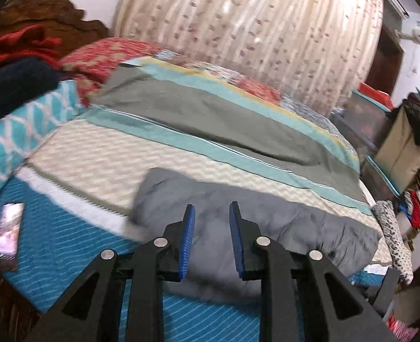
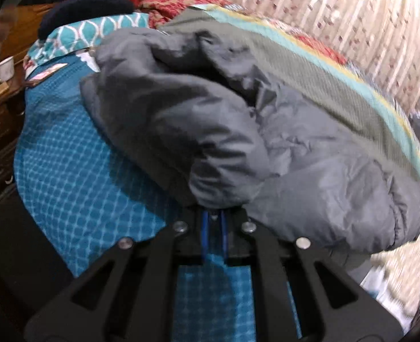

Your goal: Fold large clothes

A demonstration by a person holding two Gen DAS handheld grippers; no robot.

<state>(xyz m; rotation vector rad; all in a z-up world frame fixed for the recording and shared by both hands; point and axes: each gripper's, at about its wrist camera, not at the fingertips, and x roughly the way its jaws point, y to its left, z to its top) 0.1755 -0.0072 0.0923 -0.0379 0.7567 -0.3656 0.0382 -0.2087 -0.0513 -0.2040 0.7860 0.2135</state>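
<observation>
The right gripper [image 2: 213,222] pinched the grey jacket [image 2: 238,142], bunched up just ahead of its fingers. The left gripper [image 1: 211,239], fingers parted and empty, hovered over the bed [image 1: 67,242]. A phone [image 1: 8,232] lay left, pillows [image 1: 24,131] and curtain [image 1: 252,28] beyond.

Grey padded jacket [image 2: 238,142], bunched on bed [image 2: 81,185]

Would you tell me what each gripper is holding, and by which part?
The right gripper pinches the grey jacket by an edge fold of its fabric. The left gripper holds nothing.
</observation>
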